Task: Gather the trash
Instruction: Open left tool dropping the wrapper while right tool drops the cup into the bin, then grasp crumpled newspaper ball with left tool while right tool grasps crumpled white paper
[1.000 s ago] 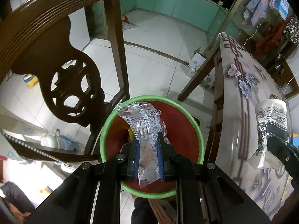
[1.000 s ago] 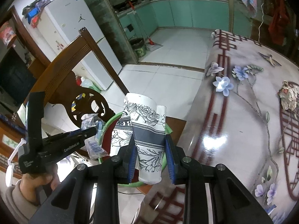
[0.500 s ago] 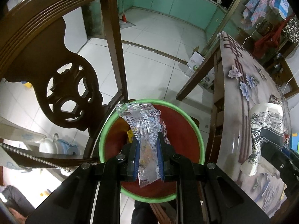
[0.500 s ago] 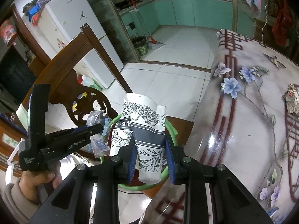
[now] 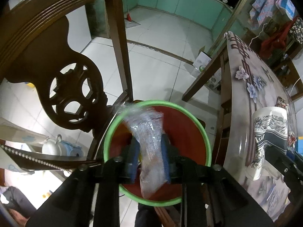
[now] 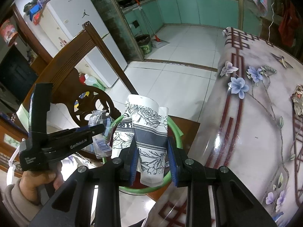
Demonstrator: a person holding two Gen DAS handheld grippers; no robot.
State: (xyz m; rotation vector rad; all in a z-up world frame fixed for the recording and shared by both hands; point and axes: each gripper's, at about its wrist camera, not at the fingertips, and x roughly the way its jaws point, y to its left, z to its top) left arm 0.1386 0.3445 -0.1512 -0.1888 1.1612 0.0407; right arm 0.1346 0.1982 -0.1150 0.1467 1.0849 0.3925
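A: Item one, left gripper point(image 5: 149, 156). Condition?

B: Jaws parted wider than half a second ago. The clear plastic wrapper point(image 5: 149, 141) is recorded as motion-blurred between the fingers, apparently let go, directly over the green-rimmed red bin point(image 5: 203, 132). Whether it is touched by the right pad cannot be told.

A: Item two, right gripper point(image 6: 152, 158).

B: Also loosened: gaps are now seen on both sides of the crushed floral paper cup point(image 6: 147, 130), where it was pinched before. The cup is held over the bin's rim, beside the table point(image 6: 255, 128).

A: Bearing on the task?

B: Both pieces are judged to be in release; deposit is likely imminent. Crumpled scrap point(image 6: 298, 102) is listed as uncollected on the table.
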